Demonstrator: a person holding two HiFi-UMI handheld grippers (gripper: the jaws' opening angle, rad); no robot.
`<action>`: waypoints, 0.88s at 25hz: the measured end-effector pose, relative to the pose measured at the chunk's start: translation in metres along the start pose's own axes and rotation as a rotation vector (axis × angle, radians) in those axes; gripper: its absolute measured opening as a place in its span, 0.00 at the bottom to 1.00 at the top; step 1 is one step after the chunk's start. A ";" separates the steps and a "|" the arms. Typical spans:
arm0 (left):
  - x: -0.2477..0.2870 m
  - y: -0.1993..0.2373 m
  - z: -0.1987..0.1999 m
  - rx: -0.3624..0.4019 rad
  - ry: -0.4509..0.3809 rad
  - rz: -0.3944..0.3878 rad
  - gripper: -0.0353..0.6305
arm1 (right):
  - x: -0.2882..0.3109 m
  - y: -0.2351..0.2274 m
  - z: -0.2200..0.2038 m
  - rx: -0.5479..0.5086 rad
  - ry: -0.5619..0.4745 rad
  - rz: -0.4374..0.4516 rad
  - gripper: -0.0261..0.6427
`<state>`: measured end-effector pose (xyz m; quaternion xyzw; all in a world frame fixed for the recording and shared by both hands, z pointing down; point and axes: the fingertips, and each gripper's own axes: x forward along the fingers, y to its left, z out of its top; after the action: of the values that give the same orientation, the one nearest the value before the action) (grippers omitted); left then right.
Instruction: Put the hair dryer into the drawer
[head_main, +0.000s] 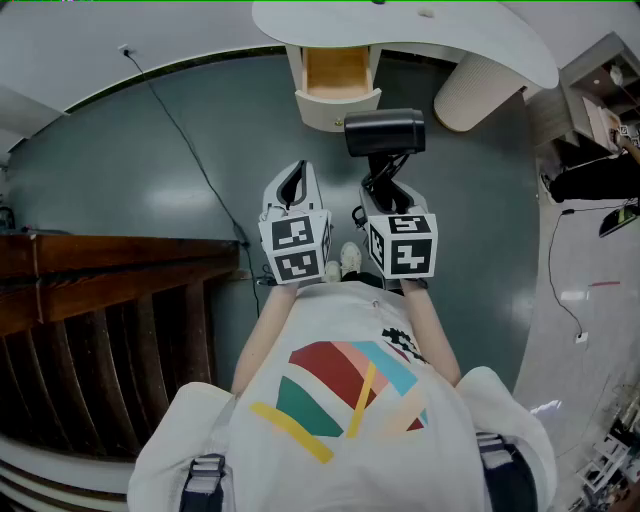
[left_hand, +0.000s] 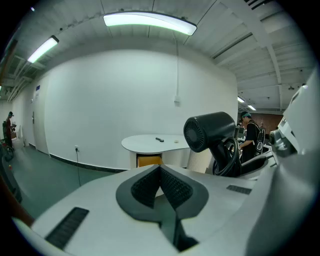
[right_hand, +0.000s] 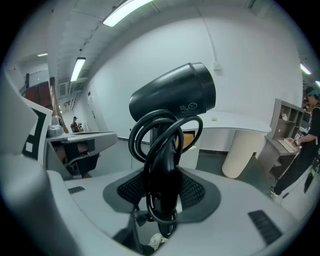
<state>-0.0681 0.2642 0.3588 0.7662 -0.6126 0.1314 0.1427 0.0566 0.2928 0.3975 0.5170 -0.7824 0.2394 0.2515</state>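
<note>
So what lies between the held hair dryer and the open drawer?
Only bare floor, as the head view shows: the hair dryer, clamped in the right gripper, hangs just short of the drawer.

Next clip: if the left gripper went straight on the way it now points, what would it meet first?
Most likely the open drawer under the white table; it sits right above the left gripper's shut jaws in its own view. Depth is unclear.

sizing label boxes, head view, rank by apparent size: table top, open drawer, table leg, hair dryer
1. table top
2. open drawer
3. table leg and hair dryer: look about alike, and the dryer is nearer the camera, so unranked
</note>
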 end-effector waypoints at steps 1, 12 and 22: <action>0.000 0.000 -0.001 0.000 0.001 0.000 0.08 | 0.000 0.000 0.000 0.000 -0.003 0.002 0.32; 0.002 0.001 -0.005 -0.007 0.008 0.010 0.08 | -0.002 -0.001 0.003 -0.023 -0.030 0.010 0.32; 0.019 -0.019 0.001 0.004 0.008 -0.015 0.08 | 0.005 -0.021 0.006 -0.002 -0.026 0.011 0.32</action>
<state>-0.0451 0.2503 0.3638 0.7704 -0.6062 0.1348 0.1444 0.0738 0.2786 0.3985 0.5154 -0.7888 0.2332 0.2406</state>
